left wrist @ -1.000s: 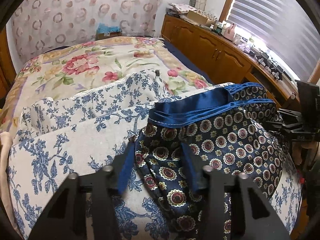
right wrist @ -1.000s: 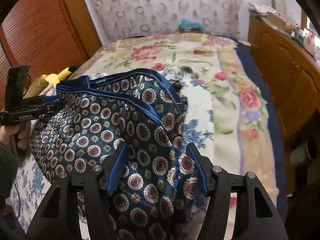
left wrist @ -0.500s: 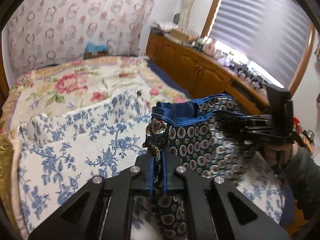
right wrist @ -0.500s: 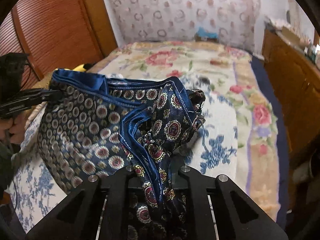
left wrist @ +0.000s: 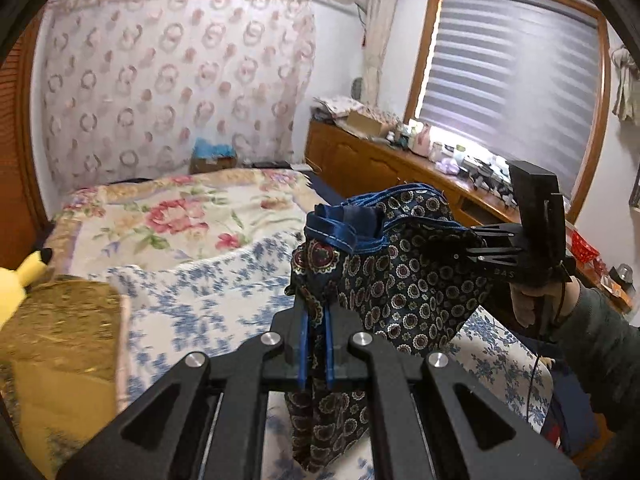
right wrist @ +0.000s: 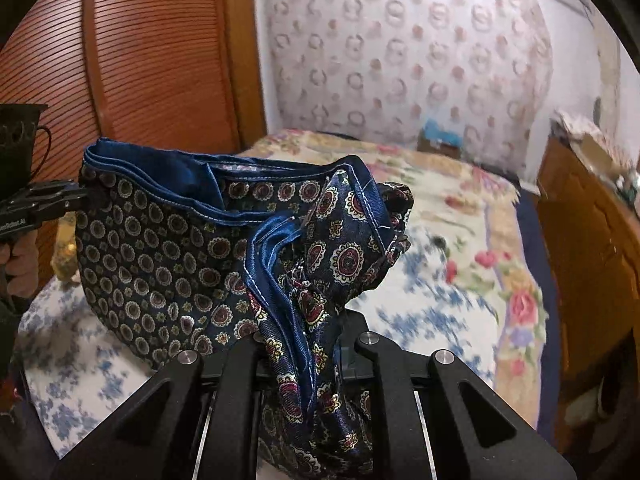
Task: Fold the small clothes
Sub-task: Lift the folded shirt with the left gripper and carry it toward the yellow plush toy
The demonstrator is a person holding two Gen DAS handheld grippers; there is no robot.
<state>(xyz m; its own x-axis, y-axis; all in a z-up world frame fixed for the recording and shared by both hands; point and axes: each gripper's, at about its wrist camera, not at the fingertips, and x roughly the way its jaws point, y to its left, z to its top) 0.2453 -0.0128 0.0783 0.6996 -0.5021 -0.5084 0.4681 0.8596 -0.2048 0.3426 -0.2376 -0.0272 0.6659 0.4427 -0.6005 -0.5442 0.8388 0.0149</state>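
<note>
Dark navy patterned shorts (left wrist: pixel 404 280) with a blue waistband hang in the air above the bed, stretched between both grippers. My left gripper (left wrist: pixel 316 344) is shut on one corner of the cloth, which bunches between its blue pads. My right gripper (right wrist: pixel 304 356) is shut on the other corner of the shorts (right wrist: pixel 168 248). In the left wrist view the right gripper (left wrist: pixel 472 248) and the hand holding it show at the right. The left gripper (right wrist: pixel 80 198) shows at the left edge of the right wrist view.
Below lies a bed with a blue floral cloth (left wrist: pixel 192 300) over a rose-patterned quilt (left wrist: pixel 180 212). A yellow plush toy (left wrist: pixel 24 276) sits at the left. A wooden dresser (left wrist: pixel 384 164) with clutter runs along the window side. A wooden louvred door (right wrist: pixel 132 60) stands at the left.
Both grippers closed on the shorts' corners and lifted them off the bed. The cloth now hangs between them in the air, and both views have tilted up toward the far wall.
</note>
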